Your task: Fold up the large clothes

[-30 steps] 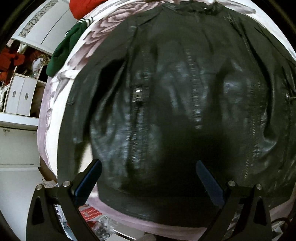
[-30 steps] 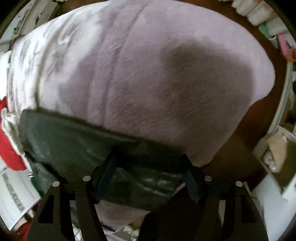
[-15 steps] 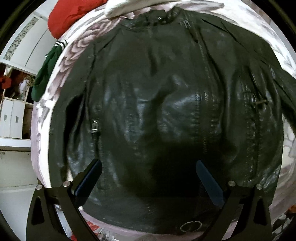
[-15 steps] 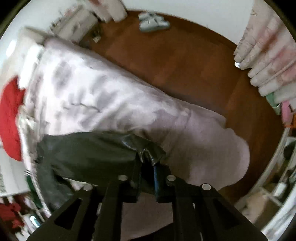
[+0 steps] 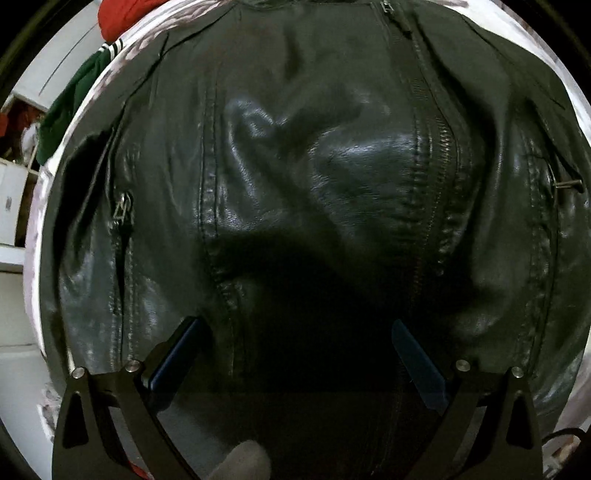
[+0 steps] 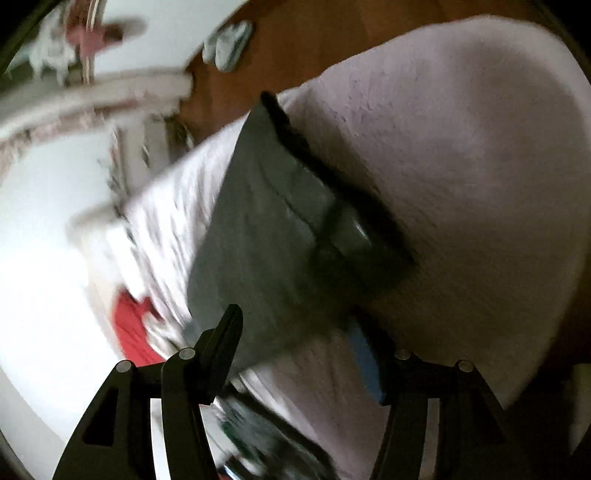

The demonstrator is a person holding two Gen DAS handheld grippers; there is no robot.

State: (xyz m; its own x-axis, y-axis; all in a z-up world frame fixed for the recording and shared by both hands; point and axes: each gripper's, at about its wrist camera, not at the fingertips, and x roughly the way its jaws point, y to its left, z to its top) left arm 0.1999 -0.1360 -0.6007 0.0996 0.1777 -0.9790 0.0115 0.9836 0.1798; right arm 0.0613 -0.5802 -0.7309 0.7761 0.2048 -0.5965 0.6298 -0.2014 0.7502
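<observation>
A bed [image 6: 461, 147] under a pale lilac fleece blanket carries a black leather jacket [image 5: 314, 166], laid front up with its centre zip closed and glossy creases across the chest. A red garment [image 5: 110, 18] and a green garment [image 5: 70, 103] lie past its collar end. The left tongs [image 5: 295, 343] hover released above the hem. The right tongs [image 6: 295, 332], just opened, are released, the sleeve [image 6: 295, 221] beyond them.

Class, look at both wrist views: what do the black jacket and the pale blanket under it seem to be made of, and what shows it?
Black jacket: leather or a leather look-alike, semi-gloss; it shows grainy creases, bright highlights, stitched seams and metal zips. Pale blanket: probably soft fleece or plush, matt; its surface looks fuzzy and nubbly, without shine.
</observation>
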